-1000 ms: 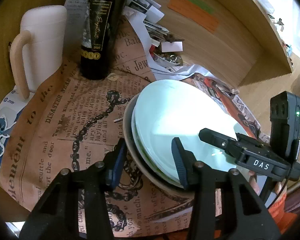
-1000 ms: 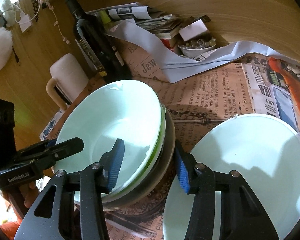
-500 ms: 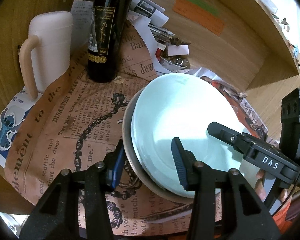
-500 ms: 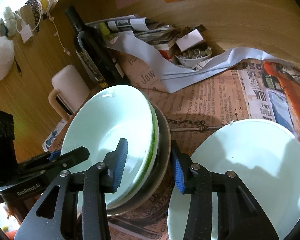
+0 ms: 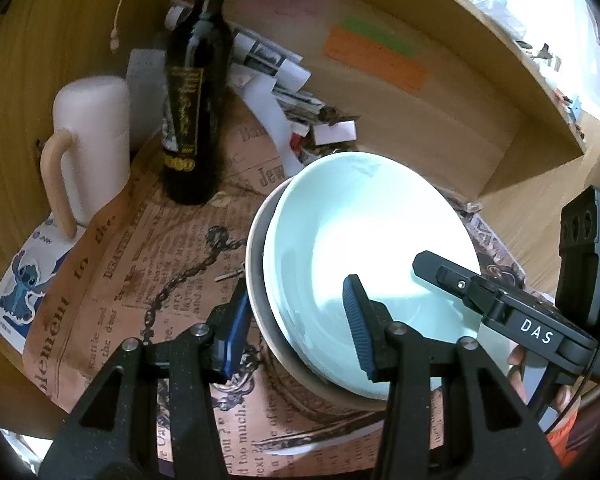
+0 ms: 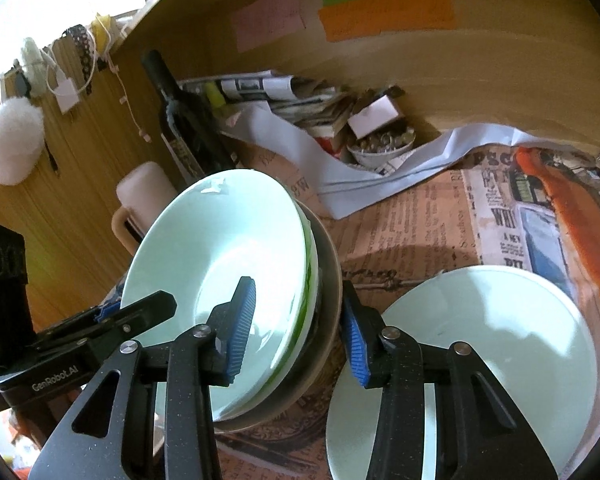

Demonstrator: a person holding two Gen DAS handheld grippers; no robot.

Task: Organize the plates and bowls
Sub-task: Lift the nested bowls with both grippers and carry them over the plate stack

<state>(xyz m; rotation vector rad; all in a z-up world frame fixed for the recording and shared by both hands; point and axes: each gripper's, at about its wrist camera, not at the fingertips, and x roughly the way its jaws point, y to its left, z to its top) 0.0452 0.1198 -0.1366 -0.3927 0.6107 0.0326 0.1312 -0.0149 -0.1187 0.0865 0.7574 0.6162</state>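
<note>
Both tongs are gripping the same stack of dishes (image 6: pixel 260 300), one on each side, with the stack tilting off the newspaper-covered table (image 5: pixel 140 280). In the left wrist view, the left tongs (image 5: pixel 296 328) are clamping the stack's near rim at the centre of the frame, one blue pad under the brown outer dish and the other inside the pale green bowl (image 5: pixel 364 248) on top. In the right wrist view, the right tongs (image 6: pixel 296 336) are pinching the opposite rim at lower centre, pads pressing both faces. A second pale green plate (image 6: pixel 480 352) is lying flat at the lower right. A dark wine bottle (image 5: pixel 192 96) and a cream mug (image 5: pixel 88 148) are standing at the upper left.
</note>
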